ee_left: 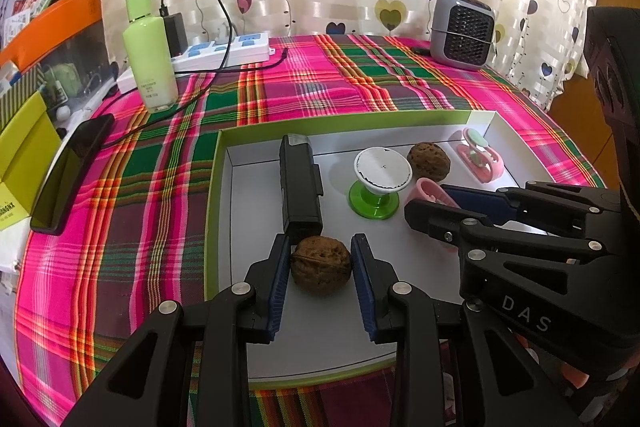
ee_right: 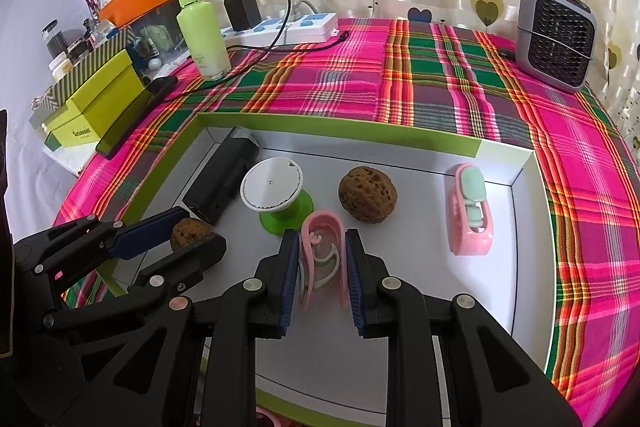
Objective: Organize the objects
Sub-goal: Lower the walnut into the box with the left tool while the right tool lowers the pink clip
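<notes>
Both grippers closed on items inside the box point(ee_left: 219, 163)

Your left gripper point(ee_left: 321, 247) clamps a walnut point(ee_left: 321, 263) between its jaws; your right gripper point(ee_right: 322, 241) clamps a pink clip point(ee_right: 322, 247), second walnut point(ee_right: 368, 195) just ahead.

Both grippers angle down, side by side (pretty close together). Left gripper point(ee_left: 321, 259) is clamped on a walnut point(ee_left: 321, 263). Right gripper point(ee_right: 322, 259) pinches a pink clip point(ee_right: 323, 247)

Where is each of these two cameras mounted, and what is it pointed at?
Left wrist: on the left gripper, looking down along its fingers at a walnut they clamp; the right gripper shows alongside.
Right wrist: on the right gripper, clamping a pink clip; the left gripper shows.
Shared: the tray, plaid cloth.
</notes>
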Demonstrator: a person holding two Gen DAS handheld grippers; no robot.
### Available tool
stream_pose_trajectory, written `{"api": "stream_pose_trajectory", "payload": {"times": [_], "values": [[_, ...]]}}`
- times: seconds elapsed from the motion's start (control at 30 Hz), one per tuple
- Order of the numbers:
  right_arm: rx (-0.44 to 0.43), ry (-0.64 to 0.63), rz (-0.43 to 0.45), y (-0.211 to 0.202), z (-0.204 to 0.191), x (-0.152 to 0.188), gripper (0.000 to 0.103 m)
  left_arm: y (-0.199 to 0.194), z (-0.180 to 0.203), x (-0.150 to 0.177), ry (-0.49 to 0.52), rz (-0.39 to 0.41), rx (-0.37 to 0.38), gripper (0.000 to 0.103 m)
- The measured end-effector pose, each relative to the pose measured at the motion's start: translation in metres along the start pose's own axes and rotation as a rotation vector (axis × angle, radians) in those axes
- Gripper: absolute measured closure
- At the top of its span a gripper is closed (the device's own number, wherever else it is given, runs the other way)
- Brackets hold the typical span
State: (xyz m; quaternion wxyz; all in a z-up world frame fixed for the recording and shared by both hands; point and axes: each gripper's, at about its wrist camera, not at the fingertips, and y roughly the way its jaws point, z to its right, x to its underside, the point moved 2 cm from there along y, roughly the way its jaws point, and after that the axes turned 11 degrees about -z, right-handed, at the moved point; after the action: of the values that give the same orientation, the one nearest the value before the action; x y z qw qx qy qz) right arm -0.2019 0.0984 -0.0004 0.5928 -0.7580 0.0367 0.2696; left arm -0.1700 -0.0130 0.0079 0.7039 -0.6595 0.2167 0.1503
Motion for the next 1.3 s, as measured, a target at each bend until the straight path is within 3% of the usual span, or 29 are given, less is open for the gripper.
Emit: {"api": "stream_pose_trajectory", "payload": {"times": [0.53, 0.8, 0.93, 1.3], "values": [[-0.018, 0.013, 0.002, 0.000, 0.002, -0.001, 0.078, 0.000, 0.000, 0.000, -0.001, 0.000, 0.000, 0.073], [-0.029, 0.045, 0.004, -0.001, 0.008, -0.001, 0.068, -0.002, -0.003, 0.001, -0.004, 0.001, -0.007, 0.066], [-0.040, 0.056, 0.002, -0.002, 0.010, -0.001, 0.067, -0.004, 0.000, 0.002, 0.000, -0.001, 0.001, 0.059], [-0.040, 0.058, 0.012, -0.008, 0.012, 0.004, 0.067, -0.010, 0.002, 0.008, -0.008, 0.004, -0.009, 0.057]]}}
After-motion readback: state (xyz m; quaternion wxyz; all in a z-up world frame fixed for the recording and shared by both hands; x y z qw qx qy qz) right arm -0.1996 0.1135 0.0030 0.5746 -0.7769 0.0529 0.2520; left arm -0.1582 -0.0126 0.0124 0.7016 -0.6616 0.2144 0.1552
